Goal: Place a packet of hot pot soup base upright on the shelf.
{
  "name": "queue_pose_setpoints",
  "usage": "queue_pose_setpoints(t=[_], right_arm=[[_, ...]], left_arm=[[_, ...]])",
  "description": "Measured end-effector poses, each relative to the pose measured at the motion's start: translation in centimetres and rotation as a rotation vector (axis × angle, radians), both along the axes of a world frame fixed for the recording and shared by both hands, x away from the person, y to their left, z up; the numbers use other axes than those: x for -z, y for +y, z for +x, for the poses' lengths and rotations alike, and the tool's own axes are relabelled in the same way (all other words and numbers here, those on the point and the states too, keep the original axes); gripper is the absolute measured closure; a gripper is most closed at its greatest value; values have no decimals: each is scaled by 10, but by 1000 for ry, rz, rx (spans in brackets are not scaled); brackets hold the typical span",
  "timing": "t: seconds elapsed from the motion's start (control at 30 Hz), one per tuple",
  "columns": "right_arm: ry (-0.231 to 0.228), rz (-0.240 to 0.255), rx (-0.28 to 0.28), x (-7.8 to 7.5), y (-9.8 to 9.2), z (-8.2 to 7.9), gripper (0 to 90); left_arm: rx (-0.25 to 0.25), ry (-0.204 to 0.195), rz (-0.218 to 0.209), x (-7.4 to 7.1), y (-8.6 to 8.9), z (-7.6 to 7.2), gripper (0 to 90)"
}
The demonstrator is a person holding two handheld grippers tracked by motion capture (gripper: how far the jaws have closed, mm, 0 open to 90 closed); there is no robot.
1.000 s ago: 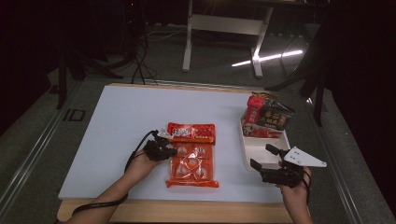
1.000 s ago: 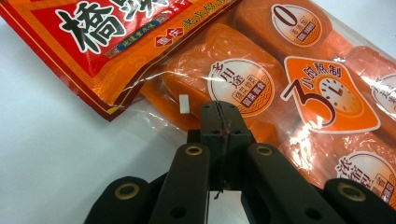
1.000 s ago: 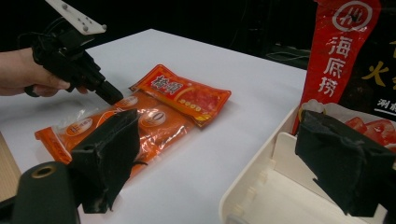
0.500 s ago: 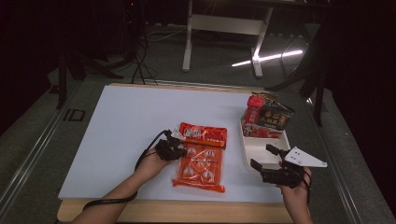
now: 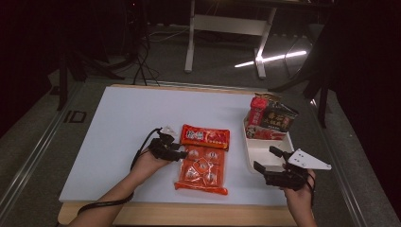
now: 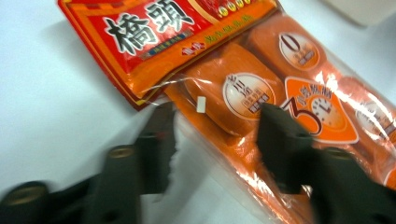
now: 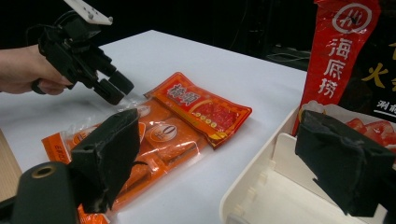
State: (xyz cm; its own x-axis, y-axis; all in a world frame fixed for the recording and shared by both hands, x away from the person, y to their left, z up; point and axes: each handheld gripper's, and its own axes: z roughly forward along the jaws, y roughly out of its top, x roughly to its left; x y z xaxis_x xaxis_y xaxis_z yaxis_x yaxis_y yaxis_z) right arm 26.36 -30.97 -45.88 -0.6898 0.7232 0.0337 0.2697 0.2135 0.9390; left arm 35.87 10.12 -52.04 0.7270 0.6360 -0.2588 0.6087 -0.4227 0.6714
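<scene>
An orange-and-red snack packet (image 5: pixel 203 158) lies flat on the white table near its front edge. My left gripper (image 5: pixel 181 150) is at the packet's left edge. In the left gripper view its jaws have just been opening and stand apart (image 6: pixel 217 121). The packet's (image 6: pixel 243 93) clear side lies between them, and the pads do not press it. My right gripper (image 5: pixel 265 158) hovers open at the near end of a white tray (image 5: pixel 257 150), with nothing between its jaws (image 7: pixel 217 126). The right gripper view shows the packet (image 7: pixel 173 130) with the left gripper (image 7: pixel 114 86) over it.
At the far end of the white tray (image 7: pixel 261 154) stand a tall red pouch (image 5: pixel 257 111) and a dark packet (image 5: pixel 279 118), over a red-printed packet. The table's wooden front edge (image 5: pixel 189 215) runs just below both hands. Cables trail from the left gripper.
The left gripper dragged the packet a little to the right, then its jaws parted and let the packet go. The right gripper has stayed where it was.
</scene>
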Motion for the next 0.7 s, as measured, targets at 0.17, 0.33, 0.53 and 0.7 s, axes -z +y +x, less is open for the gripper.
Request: queue_pose_setpoints(t=[0.17,0.33,0.53,0.7], right_arm=[[-5,-6,-4,0,1,0,159],[-14,-14,-5,-1,2,0,159],[-16,-24,-7,0,3,0,158],[-35,-25,-5,-1,2,-1,158]], left_arm=[[-2,-7,-49,-3,5,2,268],[-16,-3,-89,-5,11,7,221],[-56,-16,-85,-7,16,18,236],[-86,-17,-59,-2,18,31,258]])
